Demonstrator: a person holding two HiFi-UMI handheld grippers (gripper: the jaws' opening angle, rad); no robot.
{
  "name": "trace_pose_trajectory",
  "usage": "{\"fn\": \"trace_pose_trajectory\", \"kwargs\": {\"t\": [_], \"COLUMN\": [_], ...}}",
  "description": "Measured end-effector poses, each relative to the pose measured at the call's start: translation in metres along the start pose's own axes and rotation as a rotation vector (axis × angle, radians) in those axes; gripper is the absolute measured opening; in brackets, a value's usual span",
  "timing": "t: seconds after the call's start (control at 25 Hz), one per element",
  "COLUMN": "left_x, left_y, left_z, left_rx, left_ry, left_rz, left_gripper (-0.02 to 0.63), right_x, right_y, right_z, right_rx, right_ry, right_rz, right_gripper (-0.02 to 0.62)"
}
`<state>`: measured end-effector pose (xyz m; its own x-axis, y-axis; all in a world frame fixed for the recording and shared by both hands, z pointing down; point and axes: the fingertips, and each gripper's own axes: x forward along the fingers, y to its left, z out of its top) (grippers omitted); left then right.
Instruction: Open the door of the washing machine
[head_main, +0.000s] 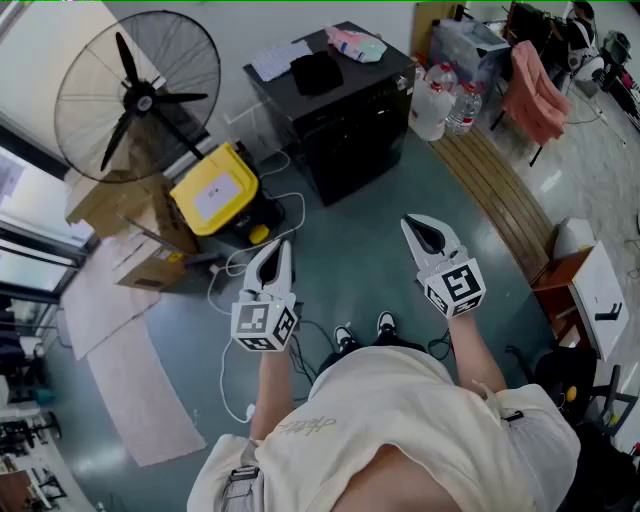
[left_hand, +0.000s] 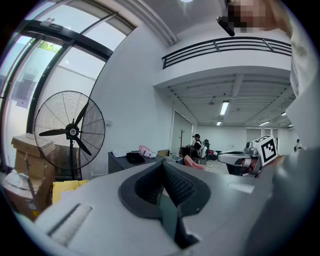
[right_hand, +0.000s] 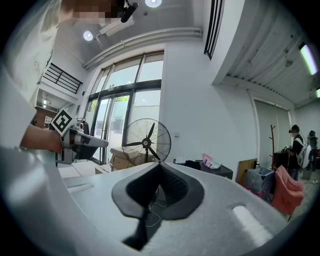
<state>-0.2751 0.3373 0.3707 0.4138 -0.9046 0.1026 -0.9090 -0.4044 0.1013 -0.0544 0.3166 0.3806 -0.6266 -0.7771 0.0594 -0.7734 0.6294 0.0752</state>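
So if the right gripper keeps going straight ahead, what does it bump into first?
Probably the black box-shaped machine. The right gripper points level towards it, and nothing shows in between above the grey-green floor. Depth is hard to judge, though.

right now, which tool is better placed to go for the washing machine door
Right, slightly: the right tool sits farther forward, bare floor before the black washing machine; the left tool faces the yellow box.
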Motion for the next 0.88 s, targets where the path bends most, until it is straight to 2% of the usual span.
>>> {"fn": "trace_pose_trajectory", "kwargs": {"t": [0.16, 0.44, 0.64, 0.72, 0.88], "left_x": [0.001, -0.001, -0.003, -0.005, -0.011], "left_y": [-0.004, -0.003, -0.007, -0.005, 0.006], "left_z": [-0.002, -0.005, -0.007, -0.008, -0.006], "left_rx": [0.002, -0.009, -0.008, -0.009, -0.014], "left_ry": [0.01, 0.014, 0.024, 0.024, 0.019], "left_rz": [0.005, 0.018, 0.012, 0.014, 0.029], "left_gripper": [0.017, 0.017, 0.017, 0.017, 0.017], "right_x": [-0.006, -0.013, -0.008, -0.004, 0.006], "right_y": [-0.004, -0.019, -0.015, -0.009, -0.001], "right_z": [-0.001, 0.009, 0.003, 0.0, 0.001], "right_rx": [-0.025, -0.001, 0.036, 0.04, 0.035], "right_ry": [0.012, -0.04, -0.022, -0.011, 0.004], "right_rz": [-0.029, -0.106, -0.071, -0.051, -0.028], "right_gripper": [0.002, 0.002, 0.005, 0.085, 0.155]}}
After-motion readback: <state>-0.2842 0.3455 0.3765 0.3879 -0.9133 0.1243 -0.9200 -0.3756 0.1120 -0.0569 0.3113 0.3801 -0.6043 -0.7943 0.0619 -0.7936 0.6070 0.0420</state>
